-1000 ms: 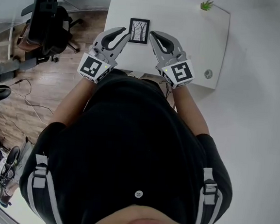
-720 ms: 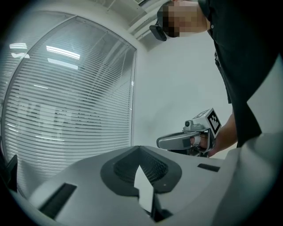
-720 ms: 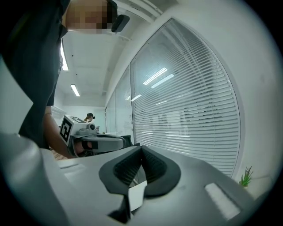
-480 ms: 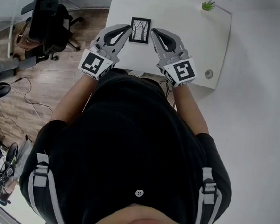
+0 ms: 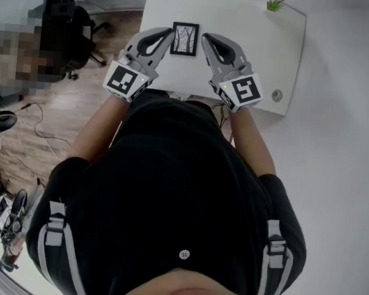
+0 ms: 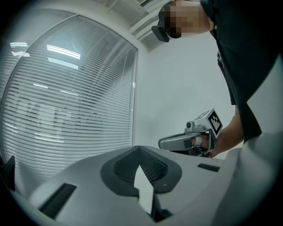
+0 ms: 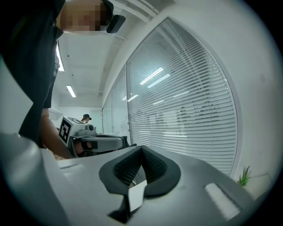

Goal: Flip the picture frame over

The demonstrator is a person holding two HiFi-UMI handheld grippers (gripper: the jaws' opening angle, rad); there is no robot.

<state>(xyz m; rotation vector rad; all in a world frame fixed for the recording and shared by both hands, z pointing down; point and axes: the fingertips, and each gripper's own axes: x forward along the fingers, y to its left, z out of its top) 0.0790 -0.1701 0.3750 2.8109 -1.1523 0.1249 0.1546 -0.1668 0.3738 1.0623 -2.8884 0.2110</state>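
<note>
On a smooth white tabletop (image 5: 245,46), a small rectangular picture frame (image 5: 184,39) with a black border lies flat, tree print facing up, between two grey moulded claws. The left claw (image 5: 169,36) and the right claw (image 5: 205,39) are both closed and empty, their ribbed dark pads (image 6: 157,167) pressed together. Whether either tip touches the frame is unclear. The person's black-clad torso hides the tabletop's near edge.

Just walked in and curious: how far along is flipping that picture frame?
Nothing looks done yet: the picture frame lies on the white table, tree picture facing up. In hand: the left gripper and right gripper flank it, both shut with nothing between their jaws. Left to do: grip the frame, lift and turn it face down.
</note>
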